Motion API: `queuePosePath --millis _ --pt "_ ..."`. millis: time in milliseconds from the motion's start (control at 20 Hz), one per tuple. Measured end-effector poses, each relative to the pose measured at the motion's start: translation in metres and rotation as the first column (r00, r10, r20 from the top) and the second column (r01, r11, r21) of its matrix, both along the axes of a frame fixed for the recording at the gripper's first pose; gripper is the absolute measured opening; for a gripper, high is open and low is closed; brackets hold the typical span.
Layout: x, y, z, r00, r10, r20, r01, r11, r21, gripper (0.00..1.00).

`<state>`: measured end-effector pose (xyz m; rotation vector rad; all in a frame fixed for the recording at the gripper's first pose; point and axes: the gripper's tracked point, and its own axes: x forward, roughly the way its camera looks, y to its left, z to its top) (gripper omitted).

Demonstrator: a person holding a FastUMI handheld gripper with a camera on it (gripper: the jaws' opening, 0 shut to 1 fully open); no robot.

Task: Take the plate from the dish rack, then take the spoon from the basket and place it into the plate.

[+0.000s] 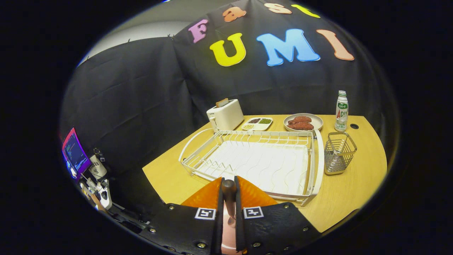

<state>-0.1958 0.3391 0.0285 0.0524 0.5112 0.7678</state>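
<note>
Black cloth walls close off the booth behind a light wooden tabletop [357,184].

Dish rack [254,159]: white wire frame with a white drain tray, standing at the centre of the tabletop, just ahead of the fingers. Its slots hold nothing.

Basket [339,152]: a small wire mesh holder, upright, just beside the rack on its right side. No utensil can be made out inside it.

Jaws: drawn narrow, with both fingers pressing on the dark handle of the spoon [229,198], which stands up between them. The handle's rounded end shows just above the fingertips, level with the near edge of the rack. The bowl of the spoon lies lower, partly hidden between the fingers. The gripper [229,193] is placed over the near edge of the tabletop.

Plate [208,196]: an orange surface shows on either side of the fingers, directly behind them, in front of the rack. Whether the spoon touches it cannot be told.

Far side of the tabletop, beyond the rack, from left to right: a white toaster [225,115] with a slice in its slot; a divided white dish [257,124] with small portions of food; a round dish of reddish-brown pieces [303,122]; an upright bottle [341,111] with a white cap.

Off the tabletop, a lit screen [74,152] and some equipment stand low to the left.
</note>
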Motion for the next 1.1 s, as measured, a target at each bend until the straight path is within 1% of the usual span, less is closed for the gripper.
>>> queuePosePath --millis 200,400,550,600,800,1100 --pt "-0.012 0.002 -0.008 0.999 0.009 0.031 -0.009 1.0 0.004 0.14" --pt "-0.016 0.0 -0.013 1.0 -0.002 0.01 0.002 1.0 0.023 0.14" --pt "-0.016 -0.003 -0.002 1.0 -0.019 0.015 0.018 0.999 0.044 0.16" --pt "-0.012 -0.001 0.002 0.999 -0.023 0.026 0.022 0.998 0.053 0.21" --pt "-0.015 -0.005 0.014 0.998 -0.022 0.064 0.019 0.998 0.053 0.22" --pt "-0.011 -0.025 0.033 0.993 -0.065 0.098 0.057 0.995 0.081 0.22"
